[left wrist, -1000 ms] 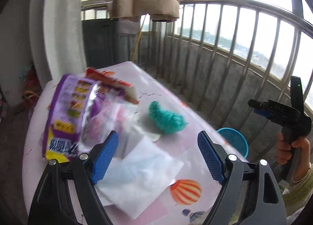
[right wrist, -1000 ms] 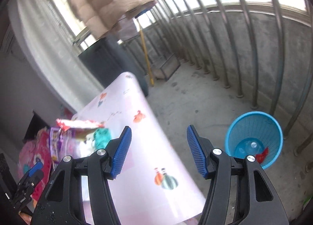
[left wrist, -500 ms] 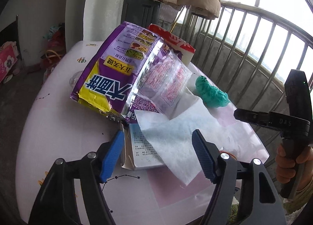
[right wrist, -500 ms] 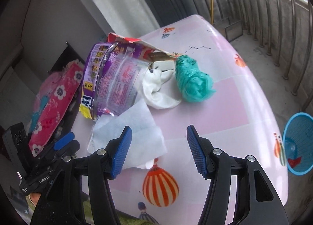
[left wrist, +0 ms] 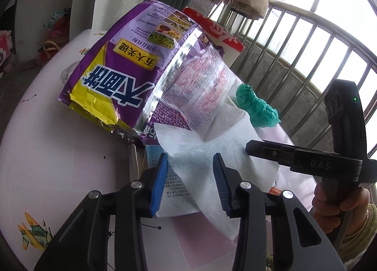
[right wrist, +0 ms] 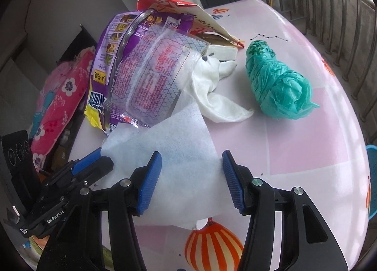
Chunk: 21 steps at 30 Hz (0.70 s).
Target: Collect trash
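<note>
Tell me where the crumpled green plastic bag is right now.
The green plastic bag lies on the pink table, upper right in the right wrist view, just right of the white cloth and apart from the wrapper pile.

left gripper [left wrist: 190,183] above white tissue sheet [left wrist: 212,153], jaws just closing, pads astride sheet, not pressing | printed leaflet [left wrist: 169,190] under sheet's left edge | purple snack bag [left wrist: 122,68] just behind sheet | green plastic wad [left wrist: 256,106] right-behind sheet | right gripper [left wrist: 249,147] at sheet's right edge, held by hand [left wrist: 341,205]
</note>
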### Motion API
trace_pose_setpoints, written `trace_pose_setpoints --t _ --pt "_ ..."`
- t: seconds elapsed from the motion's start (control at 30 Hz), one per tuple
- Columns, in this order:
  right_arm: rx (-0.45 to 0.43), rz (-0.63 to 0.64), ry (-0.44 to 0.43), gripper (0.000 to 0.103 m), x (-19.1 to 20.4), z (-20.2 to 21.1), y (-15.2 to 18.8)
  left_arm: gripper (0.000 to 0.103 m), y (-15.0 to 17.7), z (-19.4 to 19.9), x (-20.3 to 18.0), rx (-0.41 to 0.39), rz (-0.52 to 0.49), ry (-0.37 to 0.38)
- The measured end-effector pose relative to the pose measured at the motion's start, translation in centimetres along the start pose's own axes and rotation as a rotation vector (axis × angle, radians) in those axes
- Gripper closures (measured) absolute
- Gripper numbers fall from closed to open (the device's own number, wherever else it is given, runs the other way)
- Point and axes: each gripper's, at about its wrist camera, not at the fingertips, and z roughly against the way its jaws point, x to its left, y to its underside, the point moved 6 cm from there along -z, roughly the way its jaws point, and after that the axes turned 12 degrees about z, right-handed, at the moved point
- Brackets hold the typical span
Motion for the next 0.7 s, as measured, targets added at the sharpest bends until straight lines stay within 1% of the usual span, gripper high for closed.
trace_pose_setpoints --t 0.03,0.1,0.13,0.17,0.2,0.33,0.43,0.6,0.7 --pt "0.006 0.004 0.01 0.064 0.1 0.2 0.0 0.065 0.0 -0.1 0.0 0.0 0.002 0.004" --pt "0.003 0.007 0.021 0.068 0.1 0.4 0.1 0.065 0.0 -0.1 0.0 -0.003 0.004 0.006" --pt "0.002 0.012 0.034 0.072 0.1 0.6 0.0 0.065 0.0 -0.1 0.0 -0.003 0.006 0.008" --pt "0.0 0.022 0.05 0.078 0.1 0.8 -0.1 0.065 0.0 -0.1 0.0 -0.003 0.004 0.01" --pt "-0.002 0.027 0.061 0.081 0.0 0.6 -0.4 0.065 0.0 0.0 0.0 -0.006 0.003 0.009" --pt "-0.01 0.021 0.063 0.102 -0.3 1.3 -0.9 0.065 -0.1 0.1 0.3 -0.012 0.01 0.003" --pt "-0.036 0.009 0.04 0.102 -0.3 2.0 -1.2 0.065 0.0 0.1 0.5 -0.014 0.016 0.0" --pt "-0.115 0.005 0.003 0.102 -0.4 4.4 -1.7 0.065 0.1 0.2 0.7 -0.017 0.014 -0.009" --pt "-0.163 -0.011 -0.048 0.102 -0.9 6.1 -2.0 0.065 0.1 0.2 0.6 -0.019 0.012 -0.014"
